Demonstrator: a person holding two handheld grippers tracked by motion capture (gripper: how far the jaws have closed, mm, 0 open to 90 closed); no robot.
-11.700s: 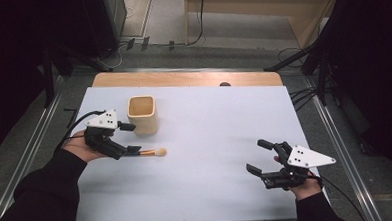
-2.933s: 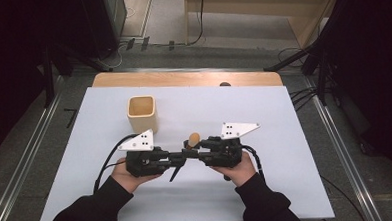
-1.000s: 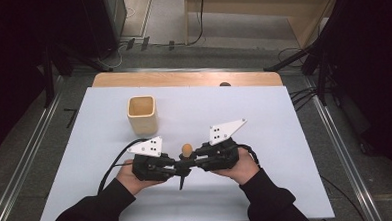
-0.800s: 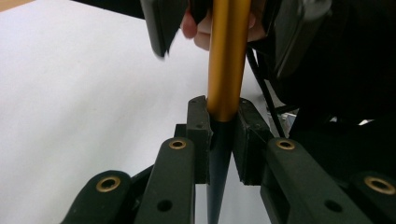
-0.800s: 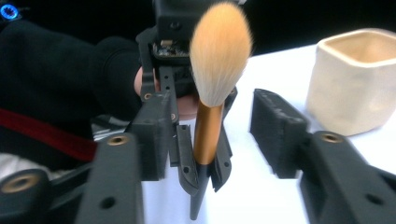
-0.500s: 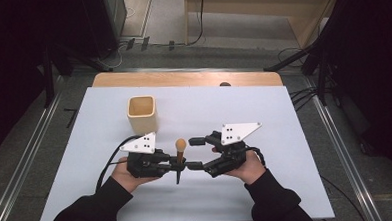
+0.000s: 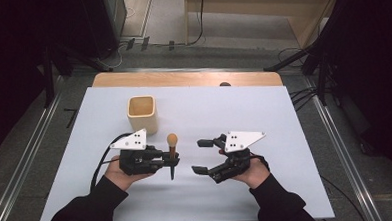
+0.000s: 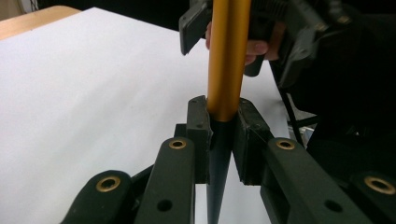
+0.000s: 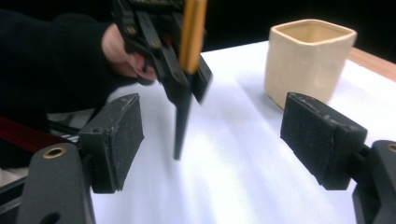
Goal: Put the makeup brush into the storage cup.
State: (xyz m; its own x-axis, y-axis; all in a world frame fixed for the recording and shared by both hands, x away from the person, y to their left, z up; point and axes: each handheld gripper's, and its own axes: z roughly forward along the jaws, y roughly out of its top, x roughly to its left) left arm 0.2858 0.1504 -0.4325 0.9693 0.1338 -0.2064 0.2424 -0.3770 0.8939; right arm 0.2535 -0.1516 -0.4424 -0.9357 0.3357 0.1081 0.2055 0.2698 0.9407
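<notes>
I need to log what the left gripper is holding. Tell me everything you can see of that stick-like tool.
The tool is a slim stick with a rounded tan knob on top, a golden-orange shaft and a dark lower part tapering to a point. It stands about upright, point down, over the white table. The left gripper clamps it where the orange meets the dark part. Whether the tip touches the table cannot be told. The open right gripper is apart from it, and the cup stands behind.

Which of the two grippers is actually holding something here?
The left gripper: its fingers clamp a gold and black brush, held upright. The right gripper is open and holds nothing.
</notes>
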